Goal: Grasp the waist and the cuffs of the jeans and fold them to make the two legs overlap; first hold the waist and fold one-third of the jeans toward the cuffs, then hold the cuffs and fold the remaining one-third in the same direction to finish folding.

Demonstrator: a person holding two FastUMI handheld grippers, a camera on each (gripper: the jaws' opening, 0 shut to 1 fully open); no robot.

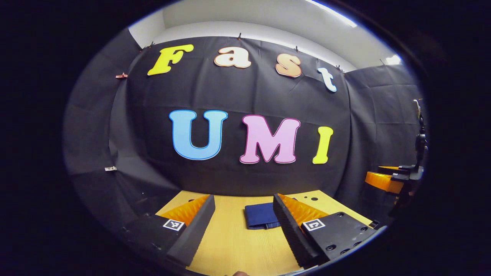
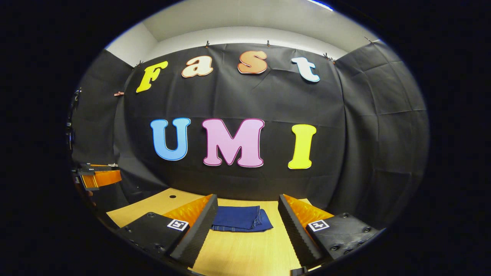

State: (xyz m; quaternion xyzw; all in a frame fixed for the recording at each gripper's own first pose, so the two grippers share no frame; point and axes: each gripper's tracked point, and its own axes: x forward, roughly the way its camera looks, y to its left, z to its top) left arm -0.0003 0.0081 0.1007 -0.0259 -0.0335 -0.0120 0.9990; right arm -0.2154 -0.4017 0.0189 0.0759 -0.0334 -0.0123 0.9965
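In the left gripper view, the left gripper [image 1: 241, 226] is held above the wooden counter [image 1: 238, 253], its jaws spread wide apart with nothing between them. The folded jeans [image 1: 261, 215], a compact dark blue bundle, are seen lying flat on the counter beyond the jaws, set toward the right-hand finger, whose inner edge hides the bundle's right side. No contact between jaws and denim is shown. At the far right edge of this view the other gripper is glimpsed, held well apart from the jeans and above the level of the counter.

In the right gripper view, the right gripper [image 2: 245, 226] is likewise held over the counter [image 2: 245, 257] with its jaws parted and empty. The jeans [image 2: 241, 219] are framed ahead in the gap, nearer the left-hand finger than the right, with layered edges visible along the near side. At the far left edge the left gripper [image 2: 98, 178] is seen, raised off to the side of the counter.
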